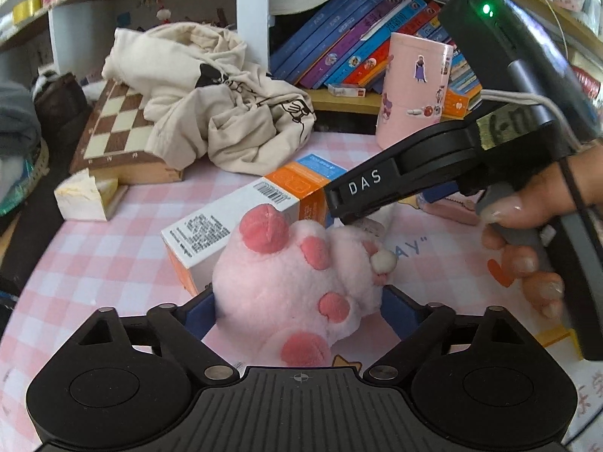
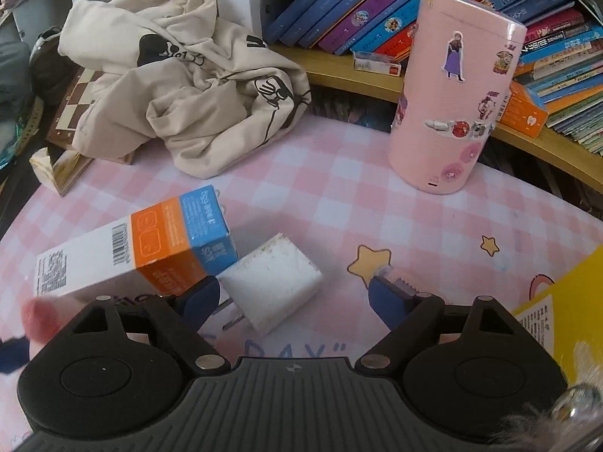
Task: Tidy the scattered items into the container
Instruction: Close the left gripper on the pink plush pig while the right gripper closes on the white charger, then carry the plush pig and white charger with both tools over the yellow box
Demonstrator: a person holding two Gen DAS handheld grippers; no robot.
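Near the middle of the pink-and-white checked table mat (image 2: 339,188), three loose items lie close together: a fluffy pink plush paw with darker pink pads (image 1: 297,282), a long white, orange and blue cardboard carton (image 2: 132,248) lying flat, and a small white plug-in charger block (image 2: 275,282) just beside the carton's blue end.

The left gripper (image 1: 297,301) has its blue fingers set on either side of the plush and pressing its fur, so it looks clamped on the toy. The plush should be light, soft and forgiving; a grip across its bulk will squash rather than slip.

The right gripper (image 2: 294,293) stands with its fingers apart, the charger lying between them close to the left finger. The charger is hard, smooth and compact, with metal prongs pointing back toward the gripper; its flat opposite faces are the sensible hold, as the prongs offer little.

A bright yellow edge (image 2: 565,293) at the mat's right side may be the container, though too little shows to be sure.
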